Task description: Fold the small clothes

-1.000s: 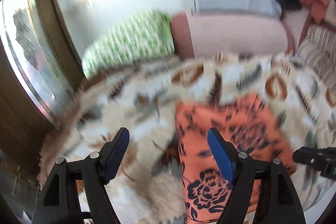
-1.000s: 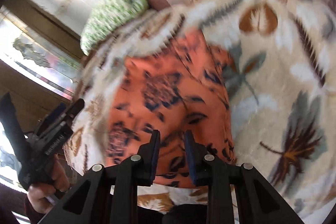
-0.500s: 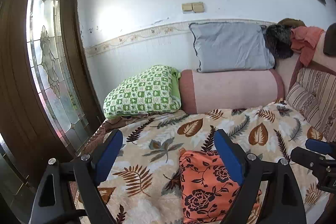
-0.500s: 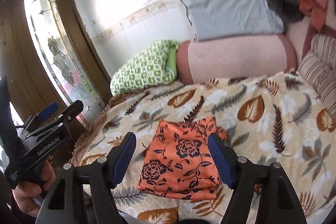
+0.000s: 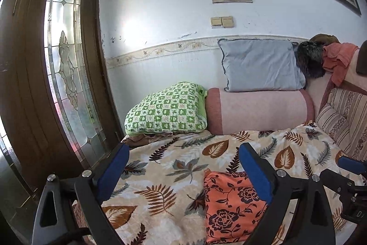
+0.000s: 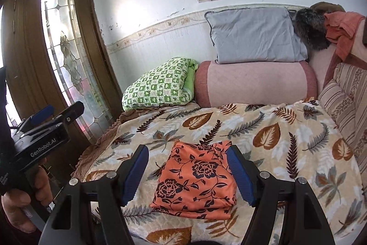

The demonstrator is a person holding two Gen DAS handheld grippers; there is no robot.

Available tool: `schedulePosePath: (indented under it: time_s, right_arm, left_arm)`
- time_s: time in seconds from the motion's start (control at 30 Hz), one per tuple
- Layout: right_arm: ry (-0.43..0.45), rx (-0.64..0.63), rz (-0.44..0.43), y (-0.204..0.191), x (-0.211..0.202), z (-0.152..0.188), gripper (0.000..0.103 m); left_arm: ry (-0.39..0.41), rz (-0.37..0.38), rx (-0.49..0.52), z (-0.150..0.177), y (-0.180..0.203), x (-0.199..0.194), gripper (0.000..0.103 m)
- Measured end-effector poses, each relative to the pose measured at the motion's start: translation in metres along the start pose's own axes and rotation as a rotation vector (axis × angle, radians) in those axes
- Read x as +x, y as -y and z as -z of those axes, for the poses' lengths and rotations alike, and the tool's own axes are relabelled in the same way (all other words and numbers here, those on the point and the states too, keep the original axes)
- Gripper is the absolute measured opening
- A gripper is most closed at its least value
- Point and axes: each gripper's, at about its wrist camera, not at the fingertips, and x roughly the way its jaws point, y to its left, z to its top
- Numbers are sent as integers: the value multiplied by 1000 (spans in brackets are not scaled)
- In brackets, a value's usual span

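An orange garment with dark flowers (image 6: 197, 178) lies folded into a neat rectangle on the leaf-print bedspread (image 6: 286, 144). It also shows in the left wrist view (image 5: 231, 201). My right gripper (image 6: 188, 173) is open and empty, held above and in front of the garment, apart from it. My left gripper (image 5: 183, 173) is open and empty, held off to the garment's left. The left gripper also shows at the left edge of the right wrist view (image 6: 41, 130), held in a hand.
A green checked pillow (image 5: 167, 108), a pink bolster (image 5: 259, 110) and a grey pillow (image 5: 261, 64) line the back wall. Striped cushions (image 6: 348, 93) stand at the right. A wooden door with a glass pane (image 5: 66, 75) stands left of the bed.
Both grippers have pulled back and up from the folded garment. My right gripper has opened from nearly shut. The views have gone from blurred close-ups to steady wide ones.
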Motion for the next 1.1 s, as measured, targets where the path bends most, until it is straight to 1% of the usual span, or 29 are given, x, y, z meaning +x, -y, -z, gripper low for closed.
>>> schedulePosePath:
  time_s: [0.43,0.77,1.1]
  right_arm:
    - [-7,-18,2,-9,6,1,75]
    - [-36,-18,7,-12,15,8,75]
    - [-43,-13,6,-13,17,10,75]
  left_arm:
    - [-11,-5,-19,2,-13,-2,97]
    - [-30,-1,-16,7,-13,1,97]
    - [-54,-1,-22,10,-15,5,97]
